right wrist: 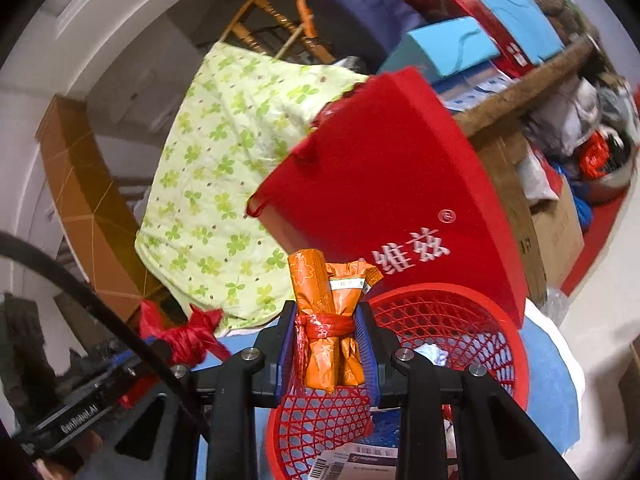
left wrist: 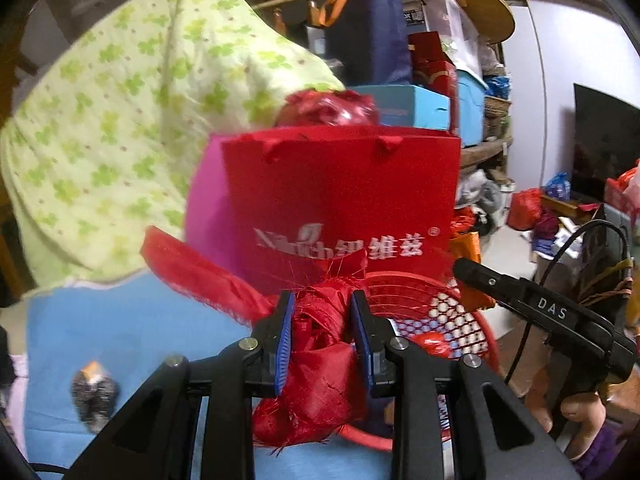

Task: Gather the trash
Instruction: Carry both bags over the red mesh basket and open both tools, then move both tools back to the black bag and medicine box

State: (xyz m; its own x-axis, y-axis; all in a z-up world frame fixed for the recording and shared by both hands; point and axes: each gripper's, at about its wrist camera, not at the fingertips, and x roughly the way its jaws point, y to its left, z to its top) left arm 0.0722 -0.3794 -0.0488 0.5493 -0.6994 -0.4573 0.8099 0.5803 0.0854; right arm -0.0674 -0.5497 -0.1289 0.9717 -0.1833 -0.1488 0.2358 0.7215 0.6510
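Left wrist view: my left tool (left wrist: 322, 312) sits just before the near rim of the red mesh basket (left wrist: 460, 316), and close behind the basket a red paper bag (left wrist: 340, 196) stands like a wall, with a green clover-print quilt (left wrist: 132, 128) banked up to its left. Open room lies only low on the left, over the blue cloth (left wrist: 100, 340) under the basket, where one small dark scrap (left wrist: 94, 394) lies well apart. My right tool (left wrist: 532, 308) shows from this side, reaching in at the right over the basket.

From the right wrist camera I look down into the basket (right wrist: 460, 320) and see papers with barcodes (right wrist: 352, 458) lying in its bottom, which the left view hides. The red bag (right wrist: 392, 184) leans over the far rim.

My left tool is clamped on a knotted wad of red cloth (left wrist: 320, 344), pads pressing both sides. My right tool (right wrist: 326, 332) is closed on an orange wrapped bundle (right wrist: 324, 312) tied with a red band, held over the basket's near rim.
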